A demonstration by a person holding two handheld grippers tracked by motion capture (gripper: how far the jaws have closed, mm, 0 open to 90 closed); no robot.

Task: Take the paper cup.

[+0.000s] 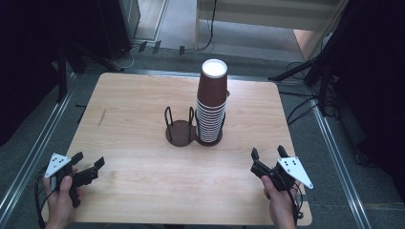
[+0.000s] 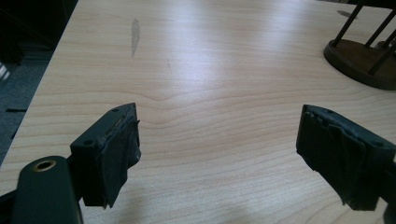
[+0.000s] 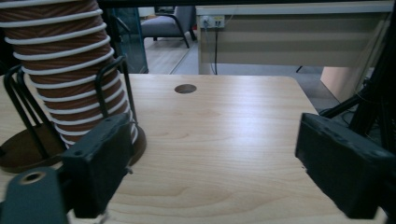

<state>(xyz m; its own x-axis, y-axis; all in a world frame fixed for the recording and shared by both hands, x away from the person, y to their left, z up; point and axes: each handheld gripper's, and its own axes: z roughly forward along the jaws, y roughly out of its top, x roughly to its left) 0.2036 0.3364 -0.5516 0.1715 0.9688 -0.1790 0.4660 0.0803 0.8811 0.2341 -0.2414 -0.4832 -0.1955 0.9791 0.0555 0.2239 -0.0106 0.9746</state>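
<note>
In the high view, a tall stack of brown paper cups (image 1: 211, 102) stands upright in the right ring of a dark two-ring wire holder (image 1: 181, 132) near the table's middle, its long axis vertical and its white-lined mouth facing up; the left ring is bare. The left gripper (image 1: 89, 161) sits at about eight o'clock from the stack, near the front edge of the wooden table (image 1: 138, 100), jaws apart with nothing between them. The right gripper (image 1: 268, 152) sits at about five o'clock from the stack, jaws likewise apart and empty, and looks the nearer of the two, so the stack lies up and to the left of it, around eleven o'clock. In the left gripper view, the two black jaws stand wide over bare wood, and the holder's base (image 2: 359, 58) shows at two o'clock, cut off by the frame edge; a faint grey smear (image 2: 135, 33) marks the tabletop at eleven o'clock. In the right gripper view, the jaws are open and empty, the stack's ribbed rims (image 3: 70, 65) rise at ten o'clock inside the wire loops, its top cropped away, and a round hole (image 3: 185, 88) in the table lies at twelve o'clock.
</note>
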